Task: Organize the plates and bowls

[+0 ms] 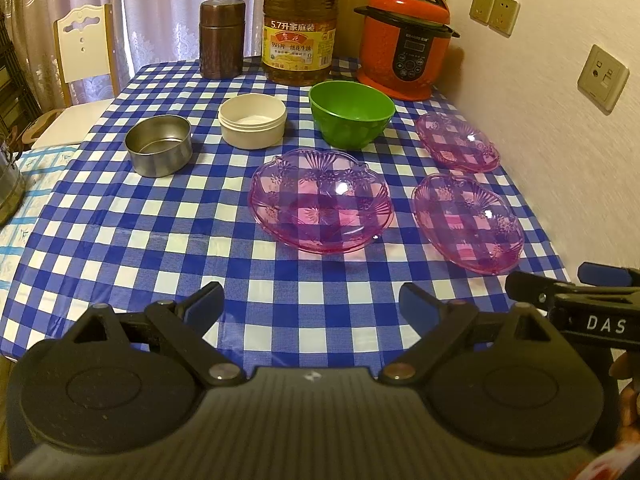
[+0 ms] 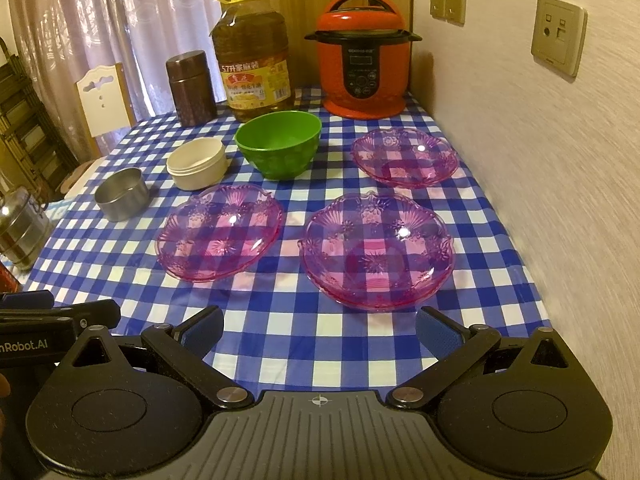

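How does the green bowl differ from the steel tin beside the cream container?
The green bowl is opaque green plastic with sloping, flared sides; the steel tin is shiny bare metal with straight walls. The bowl looks wider and deeper than the tin. The bowl stands further right, the tin at the left end. Both stand upright, open and empty on the checked tablecloth.

Oil bottle, desk far edge, 12 o'clock: yellow label reads "5.7升家庭装"; smaller label characters illegible. Same line legible on the bottle in the right wrist view.

Right gripper body, seen at 3 o'clock in the left wrist view: white lettering "DAS".

Left gripper body, seen at 9 o'clock in the right wrist view: white lettering "nRobot.AI", cut off by the frame edge.

Red pressure cooker panel: brand line and button captions too small to read.
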`<action>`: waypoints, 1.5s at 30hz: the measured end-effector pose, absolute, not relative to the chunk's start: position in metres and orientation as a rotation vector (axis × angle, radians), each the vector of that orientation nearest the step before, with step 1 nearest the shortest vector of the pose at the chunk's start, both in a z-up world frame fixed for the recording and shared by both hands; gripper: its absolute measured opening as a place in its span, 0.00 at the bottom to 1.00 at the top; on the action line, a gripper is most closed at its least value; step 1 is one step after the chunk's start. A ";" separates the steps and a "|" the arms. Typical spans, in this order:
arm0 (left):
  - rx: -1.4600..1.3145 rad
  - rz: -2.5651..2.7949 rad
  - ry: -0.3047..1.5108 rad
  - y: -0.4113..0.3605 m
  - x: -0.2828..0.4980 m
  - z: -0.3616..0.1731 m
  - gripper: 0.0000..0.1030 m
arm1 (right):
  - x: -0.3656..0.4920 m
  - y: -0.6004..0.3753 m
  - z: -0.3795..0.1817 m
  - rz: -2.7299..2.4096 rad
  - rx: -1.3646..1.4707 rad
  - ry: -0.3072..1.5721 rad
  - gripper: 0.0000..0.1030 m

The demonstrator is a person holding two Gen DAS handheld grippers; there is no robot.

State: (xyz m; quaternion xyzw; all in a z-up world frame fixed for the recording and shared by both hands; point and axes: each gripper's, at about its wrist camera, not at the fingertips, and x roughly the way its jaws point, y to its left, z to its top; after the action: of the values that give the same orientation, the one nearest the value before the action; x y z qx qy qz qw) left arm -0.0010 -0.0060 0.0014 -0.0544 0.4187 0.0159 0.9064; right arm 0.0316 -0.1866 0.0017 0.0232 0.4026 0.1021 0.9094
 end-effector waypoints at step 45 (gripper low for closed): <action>-0.285 0.091 0.854 0.044 0.056 -0.016 0.90 | 0.076 -0.178 -0.016 0.263 0.159 0.810 0.99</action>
State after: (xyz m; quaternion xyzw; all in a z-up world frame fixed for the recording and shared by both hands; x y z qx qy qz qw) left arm 0.0562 0.0443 -0.0157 -0.1377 0.4127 0.0440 0.8993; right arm 0.0760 -0.1780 -0.0161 0.0772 0.3925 0.1275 0.9076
